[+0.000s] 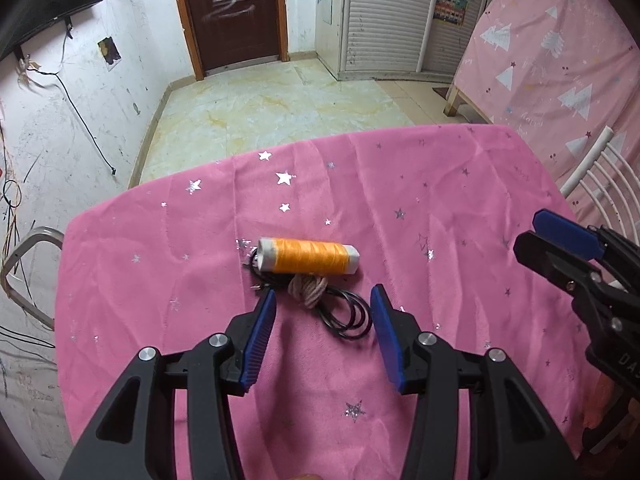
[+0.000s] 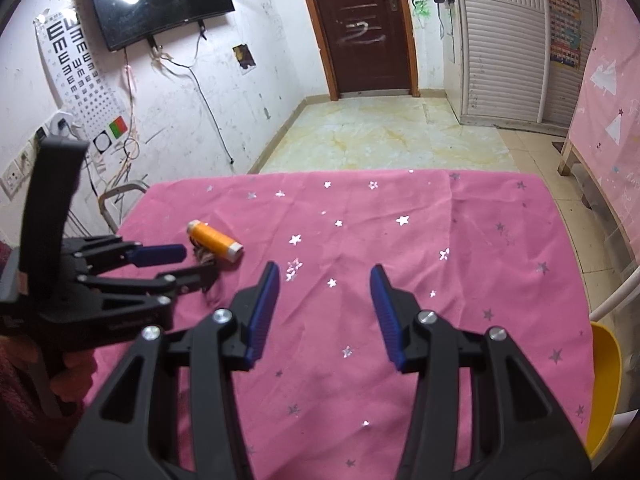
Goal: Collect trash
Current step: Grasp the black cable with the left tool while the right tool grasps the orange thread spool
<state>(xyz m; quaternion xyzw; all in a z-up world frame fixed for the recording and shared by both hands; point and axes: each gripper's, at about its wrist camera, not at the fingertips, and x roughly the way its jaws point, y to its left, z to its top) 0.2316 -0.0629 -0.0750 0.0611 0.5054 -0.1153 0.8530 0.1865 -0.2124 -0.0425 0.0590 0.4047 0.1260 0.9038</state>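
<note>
An orange thread spool (image 1: pixel 307 257) lies on its side on the pink star-print tablecloth (image 1: pixel 440 208). A knot of tan twine (image 1: pixel 307 291) and a coiled black cable (image 1: pixel 348 316) lie just in front of it. My left gripper (image 1: pixel 323 300) is open, its blue fingers straddling the twine and cable, just short of the spool. My right gripper (image 2: pixel 324 276) is open and empty over bare cloth to the right; it also shows in the left wrist view (image 1: pixel 548 240). The right wrist view shows the spool (image 2: pixel 214 240) and the left gripper (image 2: pixel 188 264).
A yellow bin (image 2: pixel 604 380) stands at the table's right edge beside a white chair (image 1: pixel 600 176). A metal frame (image 1: pixel 24 264) stands left of the table. A pink-covered bed (image 1: pixel 560 60) lies at the right. Tiled floor (image 1: pixel 280 100) lies beyond the table.
</note>
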